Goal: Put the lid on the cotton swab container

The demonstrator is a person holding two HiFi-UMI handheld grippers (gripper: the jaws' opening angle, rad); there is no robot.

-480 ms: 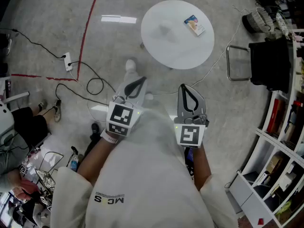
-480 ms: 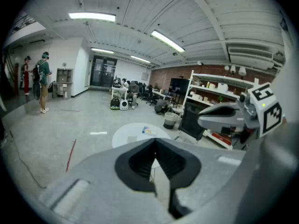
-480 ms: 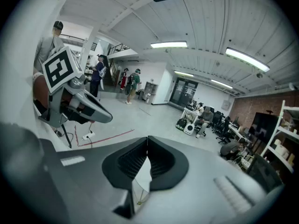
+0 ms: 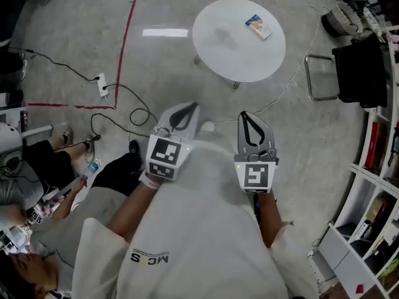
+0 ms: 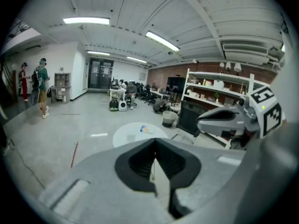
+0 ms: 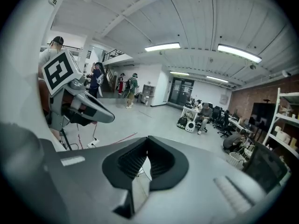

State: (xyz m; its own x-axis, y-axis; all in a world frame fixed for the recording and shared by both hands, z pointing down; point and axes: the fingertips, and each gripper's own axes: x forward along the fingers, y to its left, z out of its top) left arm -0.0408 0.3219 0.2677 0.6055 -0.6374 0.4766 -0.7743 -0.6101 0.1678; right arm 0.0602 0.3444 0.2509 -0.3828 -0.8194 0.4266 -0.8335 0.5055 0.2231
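Small blue-and-white cotton swab container (image 4: 257,26), lying flat, on round white table (image 4: 218,48)

The person wears a white short-sleeved shirt (image 4: 187,229) with dark lettering. The left gripper (image 4: 184,109) and right gripper (image 4: 243,114) are grey, each with a black-and-white marker cube (image 4: 164,156).

Table (image 4: 219,50) ahead of left gripper (image 4: 187,107), right gripper (image 4: 245,114); packet (image 4: 257,26), perhaps, on it.

Two grippers (image 4: 192,106) (image 4: 244,114), one table (image 4: 218,52), maybe one packet (image 4: 257,26).
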